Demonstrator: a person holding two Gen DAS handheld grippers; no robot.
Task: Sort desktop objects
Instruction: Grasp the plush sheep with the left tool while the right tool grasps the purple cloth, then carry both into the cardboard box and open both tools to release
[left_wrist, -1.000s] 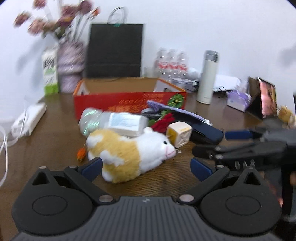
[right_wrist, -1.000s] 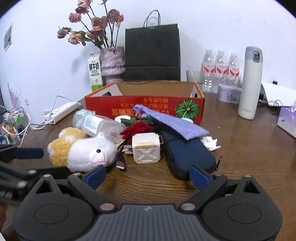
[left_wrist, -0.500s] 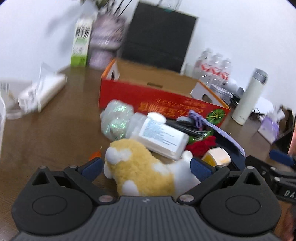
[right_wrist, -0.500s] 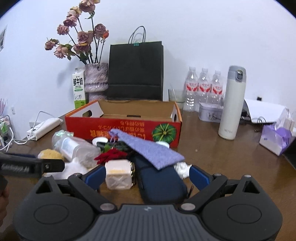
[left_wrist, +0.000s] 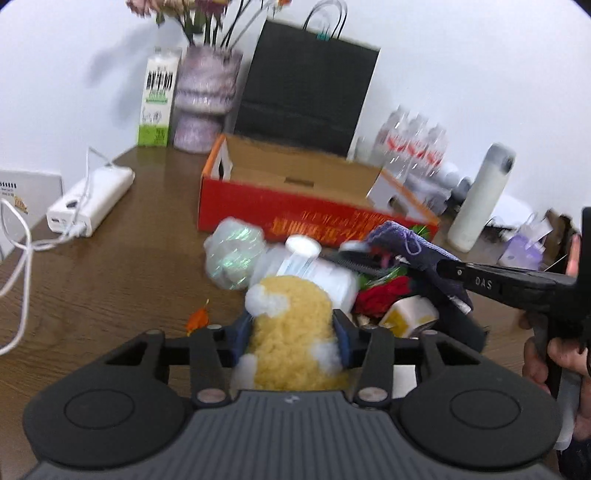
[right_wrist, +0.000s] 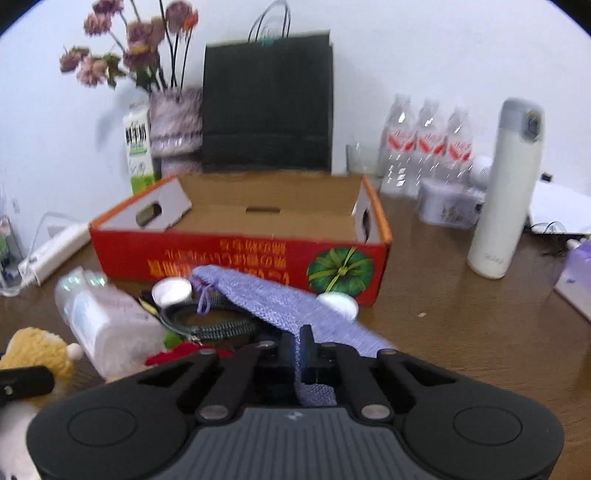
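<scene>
The left gripper is clamping the plush toy and the right gripper is pinching the purple cloth, both jaws having just closed, the red box lying straight ahead.

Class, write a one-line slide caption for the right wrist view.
Right gripper shut on the purple knitted cloth, facing the open red box.

Bright even light, motion blur throughout, fisheye-bent dark corners

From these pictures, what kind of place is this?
Probably a home or office desk: a wooden table against a white wall, with a flower vase, water bottles and a charging power bank.
</scene>
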